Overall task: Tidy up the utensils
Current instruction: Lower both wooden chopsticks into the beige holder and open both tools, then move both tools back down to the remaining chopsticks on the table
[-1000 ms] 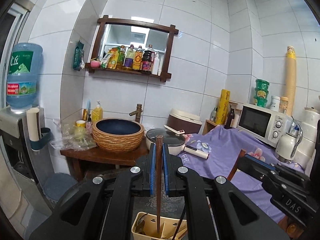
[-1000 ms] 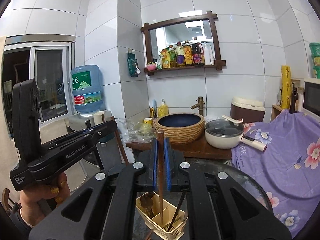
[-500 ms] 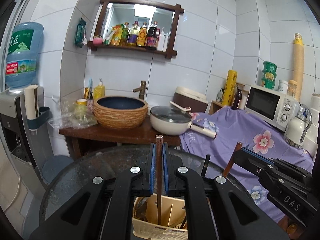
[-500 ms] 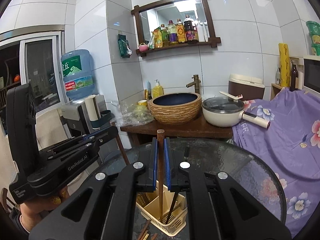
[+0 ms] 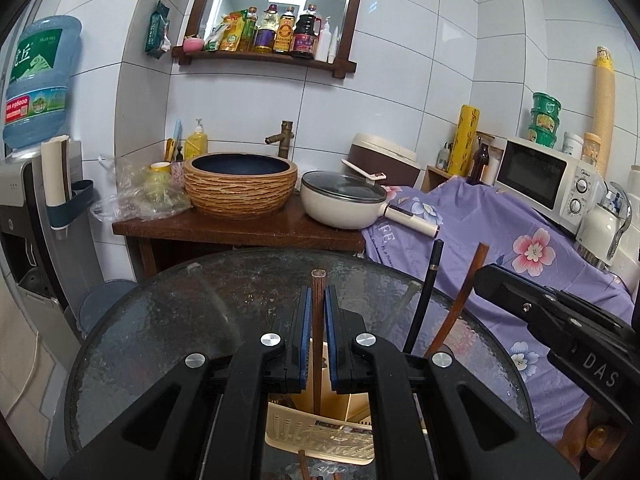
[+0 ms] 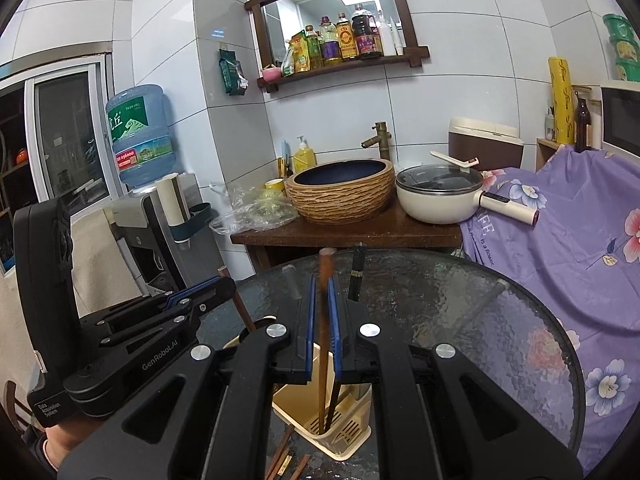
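Chopsticks: I hold one brown chopstick (image 5: 319, 320) upright over the cream utensil holder (image 5: 320, 436) — another (image 6: 323, 344) reaches down into it.
Left gripper (image 5: 315, 312): clamped on its chopstick.
Right gripper (image 6: 323, 304): clamped likewise.
Holder: on the round glass table (image 6: 460, 312).

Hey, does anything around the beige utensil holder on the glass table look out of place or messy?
Yes. A few brown wooden chopsticks lie loose on the round glass table beside the beige slotted utensil holder, not standing inside it.
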`<control>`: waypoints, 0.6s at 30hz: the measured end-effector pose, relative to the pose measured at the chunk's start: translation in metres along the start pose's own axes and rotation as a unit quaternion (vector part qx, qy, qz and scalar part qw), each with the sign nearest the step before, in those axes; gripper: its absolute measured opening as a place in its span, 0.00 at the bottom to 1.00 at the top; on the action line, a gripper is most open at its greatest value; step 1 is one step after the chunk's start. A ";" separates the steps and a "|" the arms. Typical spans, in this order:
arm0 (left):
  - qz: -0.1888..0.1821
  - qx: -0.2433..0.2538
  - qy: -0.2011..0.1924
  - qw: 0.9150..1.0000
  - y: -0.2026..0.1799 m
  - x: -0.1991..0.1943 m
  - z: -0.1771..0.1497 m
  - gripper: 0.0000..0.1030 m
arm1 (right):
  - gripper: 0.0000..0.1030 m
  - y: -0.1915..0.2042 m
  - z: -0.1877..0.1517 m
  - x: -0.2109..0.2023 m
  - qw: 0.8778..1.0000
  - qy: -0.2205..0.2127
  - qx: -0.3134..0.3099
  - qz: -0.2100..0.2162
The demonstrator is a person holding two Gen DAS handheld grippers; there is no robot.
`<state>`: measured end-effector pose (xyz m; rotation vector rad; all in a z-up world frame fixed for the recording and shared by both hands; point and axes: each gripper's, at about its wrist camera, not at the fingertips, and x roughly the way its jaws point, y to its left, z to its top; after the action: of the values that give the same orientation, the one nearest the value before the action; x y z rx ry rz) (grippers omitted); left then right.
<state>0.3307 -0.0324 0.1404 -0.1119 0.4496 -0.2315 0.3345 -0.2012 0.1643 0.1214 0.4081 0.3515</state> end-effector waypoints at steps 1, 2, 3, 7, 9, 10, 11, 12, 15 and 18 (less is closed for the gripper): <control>0.002 0.001 -0.001 1.000 0.000 0.000 0.000 0.06 | 0.07 0.000 0.000 0.000 1.000 -0.001 0.000 -0.001; 0.001 0.000 -0.001 1.000 0.001 -0.001 0.000 0.06 | 0.07 -0.001 -0.001 0.000 1.000 -0.003 0.000 -0.006; -0.001 -0.002 -0.001 1.000 0.001 -0.001 0.000 0.06 | 0.07 -0.003 -0.001 -0.001 1.000 -0.004 0.001 -0.008; 0.000 -0.003 -0.002 1.000 0.003 -0.003 -0.001 0.21 | 0.08 -0.005 -0.003 -0.006 1.000 -0.012 0.000 -0.007; -0.004 -0.010 -0.006 1.000 0.005 -0.007 -0.002 0.44 | 0.19 -0.005 -0.006 -0.011 1.000 -0.016 -0.003 -0.009; -0.007 -0.018 -0.012 1.000 0.008 -0.011 -0.004 0.51 | 0.25 -0.003 -0.008 -0.014 1.000 -0.018 -0.004 -0.009; -0.009 -0.019 -0.014 1.000 0.008 -0.013 -0.005 0.52 | 0.41 -0.002 -0.011 -0.018 1.000 -0.020 -0.005 -0.010; -0.010 -0.017 -0.014 1.000 0.008 -0.016 -0.007 0.54 | 0.50 -0.001 -0.015 -0.022 1.000 -0.022 -0.006 -0.013; -0.006 -0.009 -0.011 1.000 0.011 -0.028 -0.020 0.78 | 0.54 0.003 -0.028 -0.034 0.999 -0.026 -0.017 -0.022; -0.001 -0.006 0.002 1.000 0.016 -0.034 -0.035 0.82 | 0.61 0.006 -0.050 -0.045 0.999 -0.019 -0.025 -0.013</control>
<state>0.2885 -0.0101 0.1208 -0.1228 0.4544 -0.2303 0.2735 -0.2092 0.1358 0.0743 0.3619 0.3321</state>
